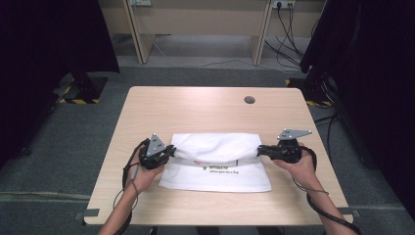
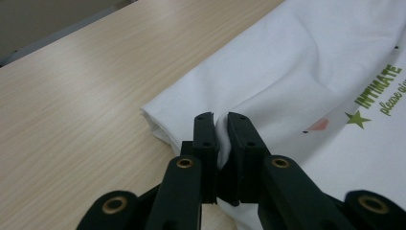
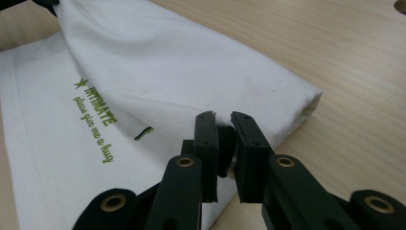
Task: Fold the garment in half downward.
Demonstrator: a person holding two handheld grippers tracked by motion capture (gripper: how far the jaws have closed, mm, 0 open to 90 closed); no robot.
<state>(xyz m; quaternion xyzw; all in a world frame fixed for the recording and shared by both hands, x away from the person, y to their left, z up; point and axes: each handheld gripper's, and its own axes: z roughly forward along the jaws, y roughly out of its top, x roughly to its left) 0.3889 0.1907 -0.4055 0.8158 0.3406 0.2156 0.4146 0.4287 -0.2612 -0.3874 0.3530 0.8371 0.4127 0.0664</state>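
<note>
A white folded cloth (image 1: 215, 161) with green lettering lies in the middle of the wooden table (image 1: 205, 107). My left gripper (image 1: 168, 151) pinches its left edge, and the fabric (image 2: 287, 72) bunches between the shut jaws (image 2: 221, 125). My right gripper (image 1: 261, 150) pinches the right edge. In the right gripper view the cloth (image 3: 158, 72) is caught between the jaws (image 3: 224, 125). The far fold is lifted a little between both grippers and drapes over the printed layer.
A round cable hole (image 1: 249, 100) sits in the table near its far right. Dark curtains and stands flank the table on both sides. Desks and cables stand on the floor beyond the far edge.
</note>
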